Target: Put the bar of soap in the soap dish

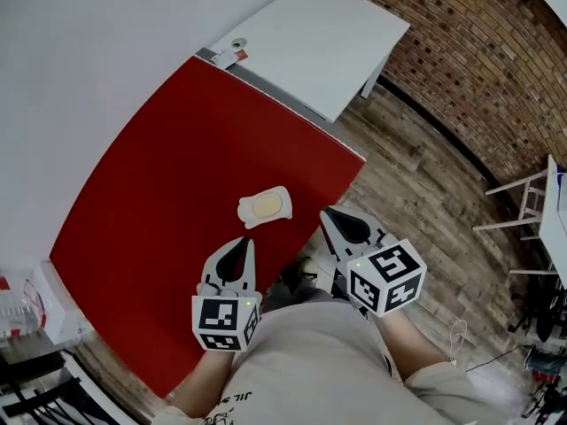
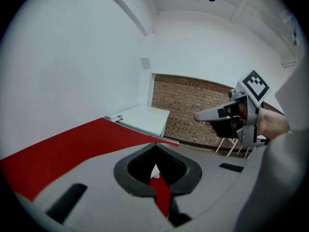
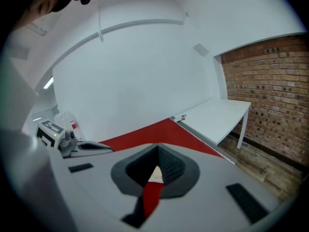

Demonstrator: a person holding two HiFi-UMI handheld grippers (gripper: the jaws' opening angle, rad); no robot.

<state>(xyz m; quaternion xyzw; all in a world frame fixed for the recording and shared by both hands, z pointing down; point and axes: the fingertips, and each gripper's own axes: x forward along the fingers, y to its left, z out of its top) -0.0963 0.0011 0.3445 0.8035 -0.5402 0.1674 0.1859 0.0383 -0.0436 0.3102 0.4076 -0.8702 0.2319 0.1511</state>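
Note:
A white soap dish [image 1: 249, 212] lies on the red table [image 1: 168, 175] near its front right edge, with the pale yellow bar of soap [image 1: 266, 206] lying in it. Both grippers hang above the table's front edge, short of the dish and apart from it. My left gripper [image 1: 246, 241] is shut with nothing in it, just left of and nearer than the dish. To the right of the dish, my right gripper [image 1: 325, 212] is shut and also holds nothing. A sliver of the dish [image 3: 155, 175] shows through the right gripper's jaw window. The left gripper view also shows the right gripper [image 2: 198, 116].
A white table [image 1: 319, 42] adjoins the red one at the far end, with a small red and white item [image 1: 232, 54] at its corner. A brick wall [image 1: 478, 51] and wooden floor [image 1: 425, 193] lie to the right. Clear containers [image 1: 22, 304] stand at the left.

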